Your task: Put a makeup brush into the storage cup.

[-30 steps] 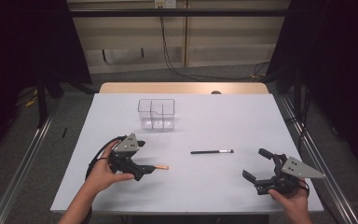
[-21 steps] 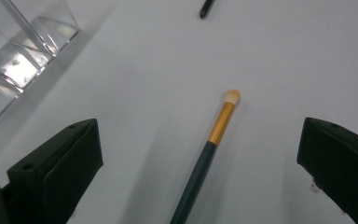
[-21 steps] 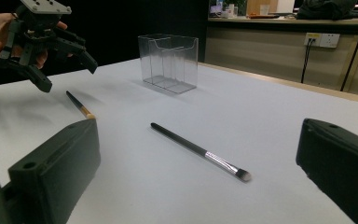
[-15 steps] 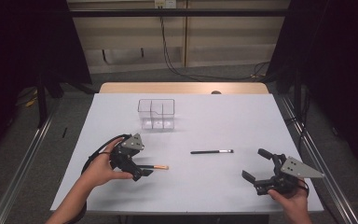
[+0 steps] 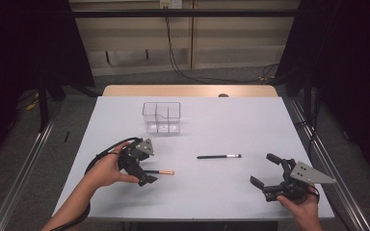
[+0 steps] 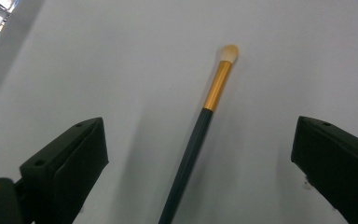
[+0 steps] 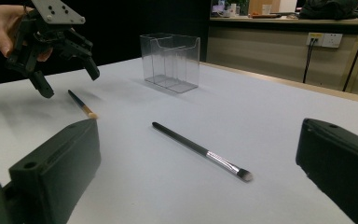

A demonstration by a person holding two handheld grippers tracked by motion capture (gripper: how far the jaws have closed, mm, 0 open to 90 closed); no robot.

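White table (image 5: 221, 120), dark surround. Left hand-held gripper (image 5: 142, 171) spread wide astride gold-banded brush (image 5: 161, 172), positioned for pickup; right hand-held gripper (image 5: 270, 175) released, idle. Organizer (image 5: 162, 117) awaits, silver-banded brush (image 5: 218, 156) too.

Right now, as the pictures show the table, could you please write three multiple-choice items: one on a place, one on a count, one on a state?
1. Where does the gold-banded brush lie?
A. inside the clear organizer
B. on the table between the left gripper's open jaws
C. in the right gripper

2. How many makeup brushes lie on the white table?
A. one
B. two
C. four

3. How is the clear acrylic organizer?
A. empty and upright
B. tipped over
C. full of brushes

Answers:
1 B, the left gripper has a jaw on each side of the brush handle, not touching it.
2 B, the gold-banded one and the silver-banded brush.
3 A, its compartments hold nothing and it stands upright.
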